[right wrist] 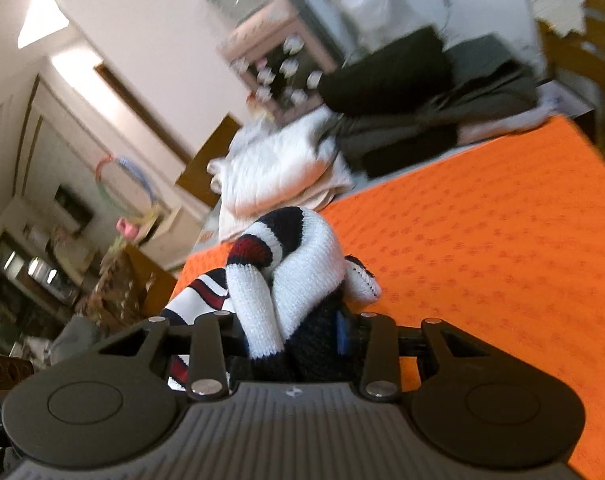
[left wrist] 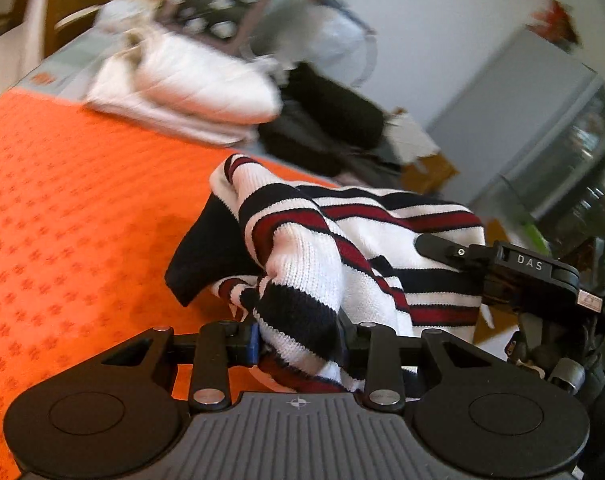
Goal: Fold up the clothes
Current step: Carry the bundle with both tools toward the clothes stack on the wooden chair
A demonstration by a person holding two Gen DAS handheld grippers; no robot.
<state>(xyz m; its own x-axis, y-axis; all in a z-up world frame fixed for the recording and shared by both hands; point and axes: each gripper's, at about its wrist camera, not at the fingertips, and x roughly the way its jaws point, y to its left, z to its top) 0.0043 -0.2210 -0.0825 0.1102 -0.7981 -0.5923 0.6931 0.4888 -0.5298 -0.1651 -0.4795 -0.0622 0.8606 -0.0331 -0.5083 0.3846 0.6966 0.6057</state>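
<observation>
A knitted sweater point(left wrist: 302, 252) with white, navy and dark red stripes hangs bunched above the orange patterned tablecloth point(left wrist: 82, 208). My left gripper point(left wrist: 300, 342) is shut on a thick fold of it, the cloth bulging out between the blue pads. In the left wrist view the right gripper point(left wrist: 502, 268) reaches in from the right, with its black finger lying against the knit. In the right wrist view my right gripper point(right wrist: 292, 336) is shut on another bunch of the same sweater point(right wrist: 290, 264), a white roll with navy knit beside it.
Beyond the cloth's far edge lie a folded white padded garment point(left wrist: 190, 80) and a heap of dark clothes point(left wrist: 326, 124). The white padded garment point(right wrist: 278, 164) and dark clothes point(right wrist: 422, 96) also show in the right wrist view. A small pink cabinet point(right wrist: 274, 56) stands behind. The orange tablecloth point(right wrist: 482, 248) stretches to the right.
</observation>
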